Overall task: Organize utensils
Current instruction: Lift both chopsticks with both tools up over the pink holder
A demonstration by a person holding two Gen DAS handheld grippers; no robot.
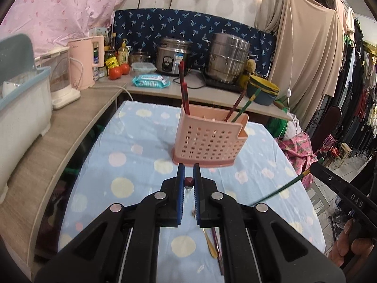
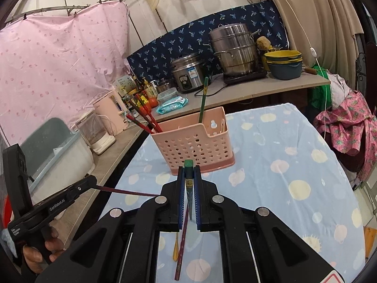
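Left gripper (image 1: 189,173): fingers clenched on a dark red chopstick (image 1: 189,182), seen end-on between the blue pads.
Centre: pink perforated holder (image 1: 208,136) upright on the dotted blue tablecloth (image 1: 132,155); red chopsticks (image 1: 184,89) lean in its left compartment, and a red chopstick and a green chopstick (image 1: 245,106) lean at its right end.
On the cloth beneath the grippers: a gold spoon (image 1: 209,245) and one loose red chopstick (image 2: 181,243).
Right gripper (image 2: 189,174): fingers clenched on a green-tipped chopstick (image 2: 189,165), just short of the holder.
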